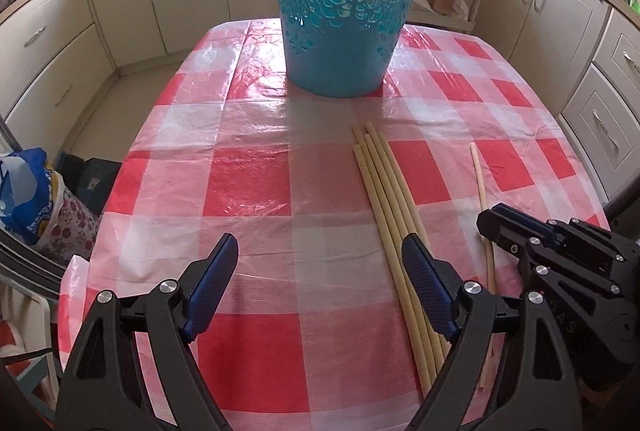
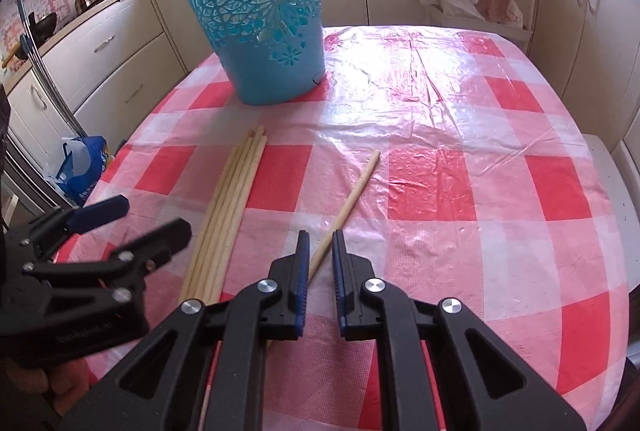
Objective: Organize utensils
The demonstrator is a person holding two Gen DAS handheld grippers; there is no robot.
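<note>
The right hand-held gripper point(image 2: 321, 239), nearly closed, is straddling the single chopstick point(image 2: 352, 195), which is looking light, stiff and slippery, best pinched mid-length, while the left hand-held gripper point(image 1: 320, 255) is waiting spread.

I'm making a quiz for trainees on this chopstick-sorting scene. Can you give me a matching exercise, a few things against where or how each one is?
Things:
1. blue basket
2. bundle of chopsticks
3. single chopstick
4. left tongs

States:
A. lying flat, alone, running in between the narrowly parted right tongs
B. standing upright at the far end of the checked tablecloth
C. wide open, holding nothing
D. lying side by side, touching one another

Pairs: 1-B, 2-D, 3-A, 4-C
</note>
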